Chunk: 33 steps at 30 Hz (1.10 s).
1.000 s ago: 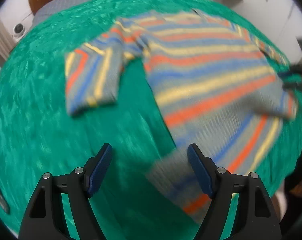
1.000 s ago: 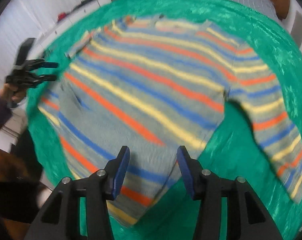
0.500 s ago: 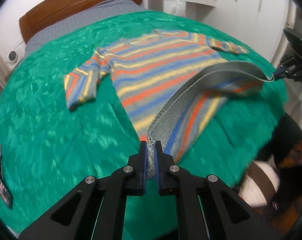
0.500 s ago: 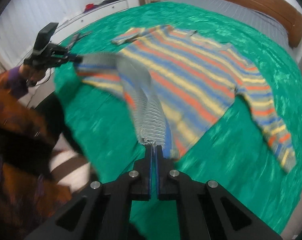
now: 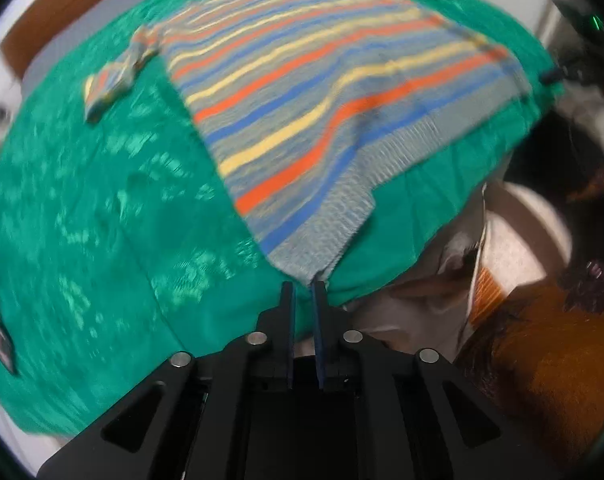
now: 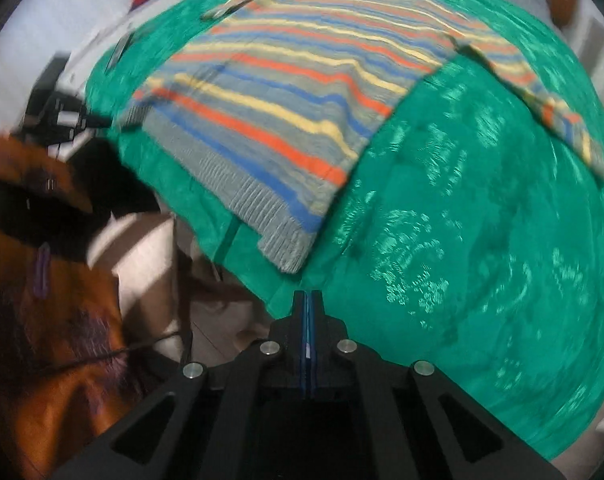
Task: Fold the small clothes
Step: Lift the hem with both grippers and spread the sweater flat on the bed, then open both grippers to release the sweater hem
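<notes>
Your left gripper (image 5: 302, 286) pointed steeply down over the near edge of the green bedspread (image 5: 101, 200). Its jaws had just been opening and stood a narrow gap apart, with green cloth showing through the gap. The striped sweater (image 5: 322, 92) lay spread flat ahead of the tips, and its near ribbed hem corner (image 5: 318, 248) ran right down to the right-hand fingertip (image 5: 317, 285). Touching there, as far as the blur allowed, but not pinched between the pads. One sleeve (image 5: 113, 80) lay ahead and to the left of the fingers. Your right gripper (image 6: 308, 294) was fully together with nothing visibly clamped. The other hem corner (image 6: 285, 254) lay just ahead of its tips, slightly left and clear of them. The second sleeve (image 6: 542, 96) ran off ahead and to the right. Both views were motion-blurred.
</notes>
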Tool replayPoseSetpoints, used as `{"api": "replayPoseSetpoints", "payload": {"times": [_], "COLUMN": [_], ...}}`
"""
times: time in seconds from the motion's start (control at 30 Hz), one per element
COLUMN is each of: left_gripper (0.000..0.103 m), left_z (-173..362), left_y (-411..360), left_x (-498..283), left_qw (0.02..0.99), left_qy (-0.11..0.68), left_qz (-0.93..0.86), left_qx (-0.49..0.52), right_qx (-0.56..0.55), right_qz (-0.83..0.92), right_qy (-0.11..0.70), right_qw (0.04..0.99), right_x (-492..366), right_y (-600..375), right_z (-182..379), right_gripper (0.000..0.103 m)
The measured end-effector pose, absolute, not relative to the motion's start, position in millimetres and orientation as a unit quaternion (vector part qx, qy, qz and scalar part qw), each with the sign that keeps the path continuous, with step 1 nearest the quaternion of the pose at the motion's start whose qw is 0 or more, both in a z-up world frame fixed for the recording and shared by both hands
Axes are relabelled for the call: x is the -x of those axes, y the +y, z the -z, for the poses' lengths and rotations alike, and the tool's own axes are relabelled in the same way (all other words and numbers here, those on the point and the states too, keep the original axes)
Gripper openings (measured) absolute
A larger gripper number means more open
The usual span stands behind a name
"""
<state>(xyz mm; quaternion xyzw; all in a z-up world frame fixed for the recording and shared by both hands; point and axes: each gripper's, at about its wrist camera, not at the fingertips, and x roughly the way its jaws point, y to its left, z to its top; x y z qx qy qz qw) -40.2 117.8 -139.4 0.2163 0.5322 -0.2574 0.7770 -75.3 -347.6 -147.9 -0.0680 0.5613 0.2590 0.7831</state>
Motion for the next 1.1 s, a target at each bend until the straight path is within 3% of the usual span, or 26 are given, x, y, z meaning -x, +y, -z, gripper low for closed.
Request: {"api": "replayPoseSetpoints", "payload": {"times": [0.03, 0.07, 0.1, 0.13, 0.17, 0.3, 0.33, 0.37, 0.4, 0.43, 0.47, 0.7, 0.97, 1.1], "left_gripper": [0.035, 0.056, 0.065, 0.074, 0.075, 0.075, 0.072, 0.062, 0.051, 0.017, 0.005, 0.002, 0.002, 0.003], "left_z": [135, 129, 121, 117, 116, 140, 151, 160, 167, 170, 173, 151, 176, 179], "left_y": [126, 135, 149, 158, 166, 157, 143, 130, 117, 109, 100, 112, 104, 88], "left_x": [36, 31, 26, 22, 17, 1, 0, -1, -2, 1, 3, 21, 5, 1], "left_qw": [0.784, 0.794, 0.81, 0.819, 0.824, 0.811, 0.8, 0.791, 0.782, 0.779, 0.775, 0.796, 0.789, 0.785], "left_qy": [0.534, 0.533, 0.526, 0.521, 0.52, 0.555, 0.57, 0.582, 0.59, 0.591, 0.593, 0.567, 0.583, 0.585], "left_qz": [0.252, 0.245, 0.235, 0.228, 0.22, 0.184, 0.186, 0.187, 0.195, 0.2, 0.206, 0.193, 0.157, 0.148], "left_qx": [-0.191, -0.159, -0.11, -0.077, -0.043, -0.005, -0.02, -0.037, -0.053, -0.062, -0.073, -0.093, -0.114, -0.139], "right_qx": [0.047, 0.021, 0.005, -0.019, -0.044, -0.134, -0.152, -0.166, -0.182, -0.198, -0.205, -0.172, -0.188, -0.19], "right_qz": [-0.253, -0.249, -0.247, -0.244, -0.243, -0.225, -0.214, -0.208, -0.202, -0.202, -0.2, -0.189, -0.124, -0.112], "right_qy": [0.556, 0.548, 0.542, 0.53, 0.518, 0.504, 0.506, 0.51, 0.517, 0.522, 0.526, 0.529, 0.582, 0.585], "right_qw": [0.79, 0.798, 0.803, 0.812, 0.819, 0.823, 0.822, 0.818, 0.812, 0.804, 0.801, 0.809, 0.782, 0.78], "right_x": [75, 74, 75, 75, 75, 59, 53, 47, 41, 36, 33, 58, 46, 40], "right_y": [-351, -355, -357, -360, -363, -364, -364, -363, -362, -360, -359, -361, -364, -362], "right_z": [144, 138, 135, 130, 127, 136, 144, 151, 159, 164, 165, 128, 197, 202], "right_gripper": [0.007, 0.02, 0.037, 0.044, 0.054, 0.054, 0.054, 0.052, 0.032, 0.017, 0.004, 0.003, 0.003, 0.003]}}
